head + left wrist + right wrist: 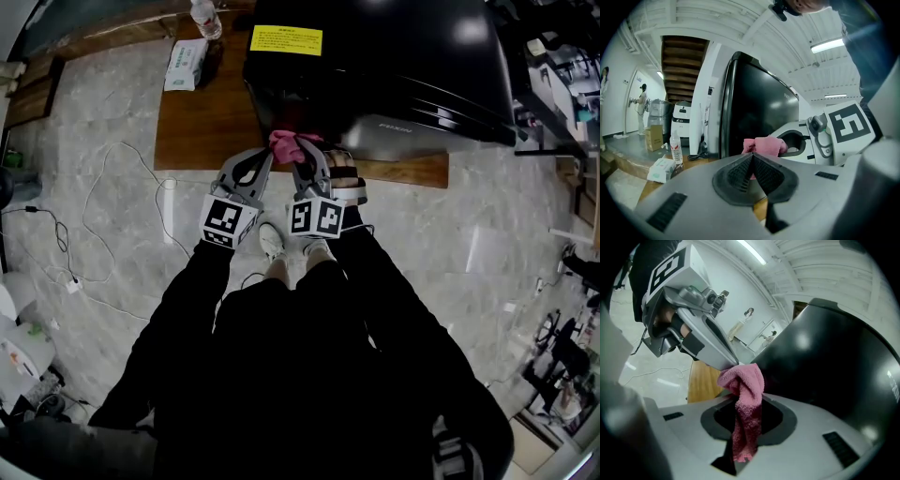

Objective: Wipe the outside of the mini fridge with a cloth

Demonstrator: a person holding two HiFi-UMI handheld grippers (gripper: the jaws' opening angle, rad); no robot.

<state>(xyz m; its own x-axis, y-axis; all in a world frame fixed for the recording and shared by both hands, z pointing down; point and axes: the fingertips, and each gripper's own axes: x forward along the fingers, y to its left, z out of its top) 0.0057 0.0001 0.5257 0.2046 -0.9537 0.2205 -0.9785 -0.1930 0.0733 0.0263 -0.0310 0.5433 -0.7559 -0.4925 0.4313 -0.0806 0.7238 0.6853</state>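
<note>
The black mini fridge stands on a wooden platform in front of me, its glossy side filling the left gripper view and the right gripper view. A pink cloth hangs bunched just before the fridge's lower front corner. My right gripper is shut on the cloth, which runs down between its pads. My left gripper is shut too, its tip pinching the cloth's edge. Both grippers sit side by side, tips together.
A tissue pack and a water bottle lie on the platform left of the fridge. A white cable loops over the marble floor at left. Shelves with clutter stand at right. My feet are below the grippers.
</note>
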